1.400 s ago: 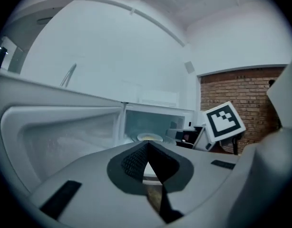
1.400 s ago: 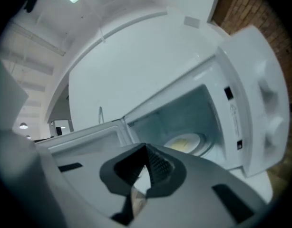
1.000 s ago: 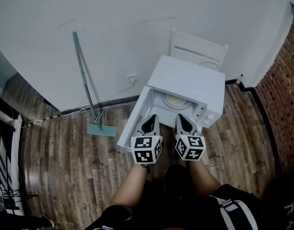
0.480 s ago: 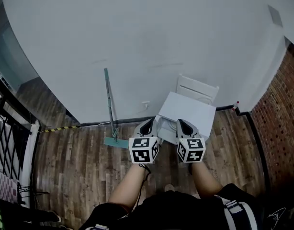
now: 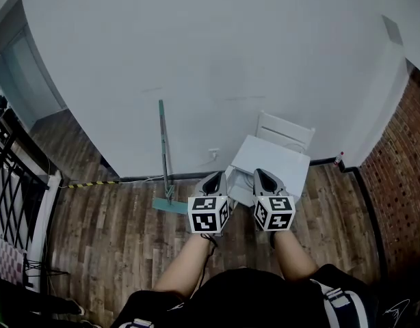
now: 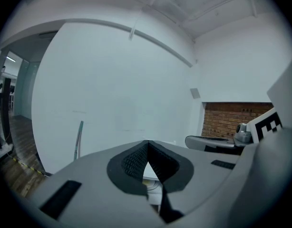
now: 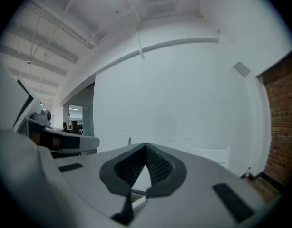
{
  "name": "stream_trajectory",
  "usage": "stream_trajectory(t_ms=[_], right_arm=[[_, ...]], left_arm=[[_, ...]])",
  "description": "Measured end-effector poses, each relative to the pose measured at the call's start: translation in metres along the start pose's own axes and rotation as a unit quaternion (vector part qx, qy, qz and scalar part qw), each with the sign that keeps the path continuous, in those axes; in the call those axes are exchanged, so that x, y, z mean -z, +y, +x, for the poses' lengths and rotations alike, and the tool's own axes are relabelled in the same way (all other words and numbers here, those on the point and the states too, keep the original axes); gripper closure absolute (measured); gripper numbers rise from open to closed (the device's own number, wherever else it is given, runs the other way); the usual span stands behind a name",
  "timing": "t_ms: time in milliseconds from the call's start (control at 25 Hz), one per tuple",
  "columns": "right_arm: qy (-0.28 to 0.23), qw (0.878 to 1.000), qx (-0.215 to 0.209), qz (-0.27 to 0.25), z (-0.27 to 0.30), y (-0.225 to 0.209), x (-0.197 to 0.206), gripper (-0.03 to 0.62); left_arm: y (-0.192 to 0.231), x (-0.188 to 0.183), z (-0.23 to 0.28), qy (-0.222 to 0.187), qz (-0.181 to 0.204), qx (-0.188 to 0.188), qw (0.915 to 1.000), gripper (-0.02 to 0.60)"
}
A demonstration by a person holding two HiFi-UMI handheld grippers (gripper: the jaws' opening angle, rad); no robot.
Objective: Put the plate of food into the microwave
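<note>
The white microwave (image 5: 277, 160) stands on the wood floor by the wall, and only its top shows. Both grippers are held side by side in front of it and cover its front. My left gripper (image 5: 215, 176) is shut with nothing between its pads, and its tips meet in the left gripper view (image 6: 147, 143). My right gripper (image 5: 260, 174) is likewise shut and empty, its tips together in the right gripper view (image 7: 146, 147). The plate of food is not visible in any view. A sliver of white surface shows through the gap under each pair of jaws.
A white chair (image 5: 286, 130) stands behind the microwave against the wall. A teal mop (image 5: 165, 157) leans on the wall to the left. A brick wall (image 5: 401, 183) runs along the right, with a small bottle (image 5: 340, 157) at its foot. A black railing (image 5: 11, 203) is at far left.
The head view has pulled back and tilted up, so the microwave looks smaller and farther. Its open inside with the plate, seen a second ago, is now hidden behind the grippers.
</note>
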State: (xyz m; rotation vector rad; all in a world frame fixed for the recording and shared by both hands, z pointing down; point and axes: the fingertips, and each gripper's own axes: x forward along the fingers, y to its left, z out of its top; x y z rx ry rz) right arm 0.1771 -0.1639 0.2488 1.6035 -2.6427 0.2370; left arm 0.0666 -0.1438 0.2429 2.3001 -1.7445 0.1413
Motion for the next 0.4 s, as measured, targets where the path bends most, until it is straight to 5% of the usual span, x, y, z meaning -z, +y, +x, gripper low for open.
stream_trajectory(t_ms=[400], right_arm=[[0.004, 1.0, -0.01, 0.021, -0.011, 0.024, 0.011, 0.582]], left_arm=[[0.009, 0.014, -0.024, 0.011, -0.002, 0.001, 0.9999, 0.583]])
